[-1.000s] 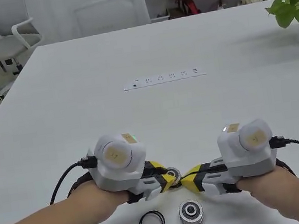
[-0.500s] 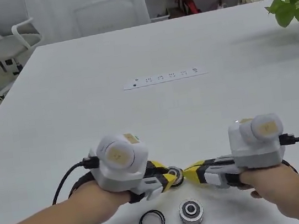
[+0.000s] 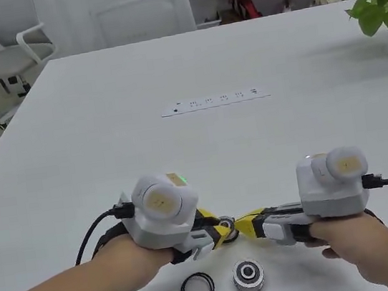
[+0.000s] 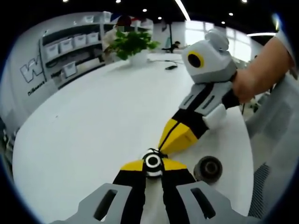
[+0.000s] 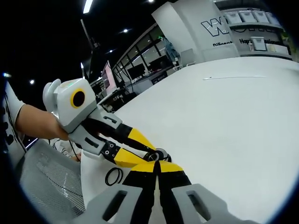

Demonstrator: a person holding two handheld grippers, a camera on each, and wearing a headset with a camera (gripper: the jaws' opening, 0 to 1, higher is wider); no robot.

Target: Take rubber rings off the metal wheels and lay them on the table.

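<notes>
Black rubber rings point(image 3: 197, 290) — silver metal wheel point(image 3: 248, 275) — plain white table point(image 3: 169, 69)

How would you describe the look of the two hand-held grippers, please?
Both the left gripper and the right gripper have chunky light-grey housings with rounded corners, tapering to fingers that are black with yellow tips. A black cable runs from the outer side of each housing. A small green light glows on the left one.

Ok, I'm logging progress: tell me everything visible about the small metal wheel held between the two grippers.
The small round metal wheel has a pale face, dark centre and a black band around its rim, likely its rubber ring. The left gripper clamps its sides in yellow tips; the right gripper, shut, touches its edge.
</notes>
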